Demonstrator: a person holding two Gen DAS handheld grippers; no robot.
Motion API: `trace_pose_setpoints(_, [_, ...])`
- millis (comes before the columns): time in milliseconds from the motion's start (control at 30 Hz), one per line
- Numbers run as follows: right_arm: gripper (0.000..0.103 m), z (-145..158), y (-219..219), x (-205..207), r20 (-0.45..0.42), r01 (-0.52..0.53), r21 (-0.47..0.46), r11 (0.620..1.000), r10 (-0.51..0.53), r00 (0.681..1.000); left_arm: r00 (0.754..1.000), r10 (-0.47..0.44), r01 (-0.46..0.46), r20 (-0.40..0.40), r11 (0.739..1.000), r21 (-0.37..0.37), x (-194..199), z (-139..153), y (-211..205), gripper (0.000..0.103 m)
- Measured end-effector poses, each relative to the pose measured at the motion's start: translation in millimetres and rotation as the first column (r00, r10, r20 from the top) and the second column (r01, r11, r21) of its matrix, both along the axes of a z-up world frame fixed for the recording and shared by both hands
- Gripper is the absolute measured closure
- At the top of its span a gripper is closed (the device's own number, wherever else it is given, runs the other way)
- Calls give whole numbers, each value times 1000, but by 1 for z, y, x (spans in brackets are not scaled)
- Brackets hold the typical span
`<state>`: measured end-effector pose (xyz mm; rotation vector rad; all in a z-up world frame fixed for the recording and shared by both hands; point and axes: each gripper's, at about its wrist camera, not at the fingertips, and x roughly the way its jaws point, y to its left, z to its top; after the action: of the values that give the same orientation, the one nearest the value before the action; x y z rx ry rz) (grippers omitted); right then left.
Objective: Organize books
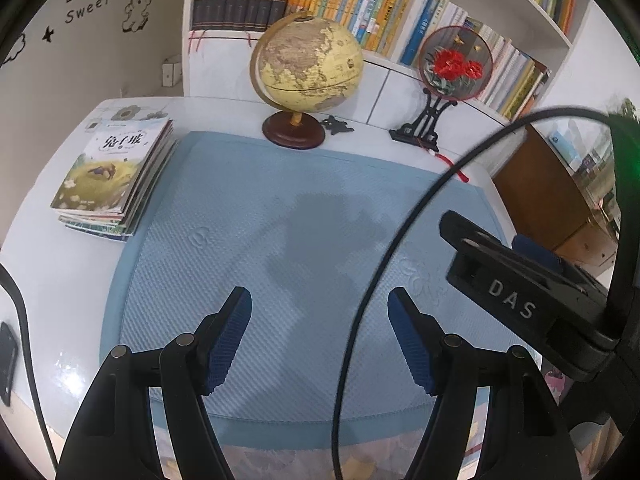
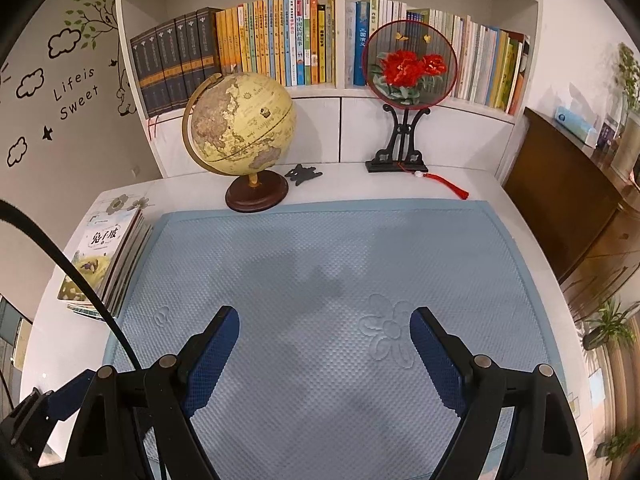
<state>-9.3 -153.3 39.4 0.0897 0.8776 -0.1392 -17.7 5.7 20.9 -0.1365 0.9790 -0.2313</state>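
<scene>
**Books stacked at the mat's edge, both grippers empty**

On the white table [image 2: 496,190], at about nine o'clock from the blue mat [image 2: 340,280], a stack of books [image 2: 106,258] lies flat and fairly square. The left gripper [image 1: 320,334] and right gripper [image 2: 324,354] hover over the mat, jaws wide apart, holding nothing. This fits either a pile awaiting sorting or one just squared up. Behind, a globe [image 2: 240,120] and a fan ornament [image 2: 410,66] stand before a full bookshelf [image 2: 340,96].
</scene>
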Motion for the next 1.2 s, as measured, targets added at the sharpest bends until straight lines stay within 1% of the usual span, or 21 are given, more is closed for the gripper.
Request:
trace_pose_setpoints(100, [17,2,2,-3,8,-4,0,1000,4,1000,1000,-20,20,16,1000,16,-3,3,-5,34])
trace_pose_setpoints(200, [17,8,1,-7,30,-3,25,1000,2,1000,999,-29,28,23,999,21,-5,4,-5,34])
trace_pose_setpoints(267, [17,14,0,-10,57,6,36,999,-8,998,999,-27,27,23,999,17,-5,4,-3,34])
trace_pose_setpoints(367, [17,19,0,-14,81,21,19,1000,-22,996,999,-18,18,32,1000,0,-6,6,1,34])
trace_pose_setpoints(467, [17,18,0,-14,75,26,20,999,-27,997,998,-7,8,57,1000,-8,-8,11,6,34])
trace_pose_setpoints(600, [17,14,-4,-14,68,38,53,998,-42,997,997,-1,3,74,999,-32,-11,14,11,34])
trace_pose_setpoints(767, [17,13,-2,-13,52,42,19,999,-43,998,996,22,-17,86,998,-55,-14,17,17,34])
trace_pose_setpoints(900, [17,12,1,-13,45,31,12,999,-31,998,995,38,-31,96,997,-70,-13,18,23,34])
trace_pose_setpoints(1067, [17,13,1,-14,48,31,5,1000,-31,998,993,55,-49,101,997,-63,-15,18,25,34])
trace_pose_setpoints(1200, [17,13,1,-16,44,32,4,999,-32,999,988,61,-60,140,998,-11,-16,23,26,34])
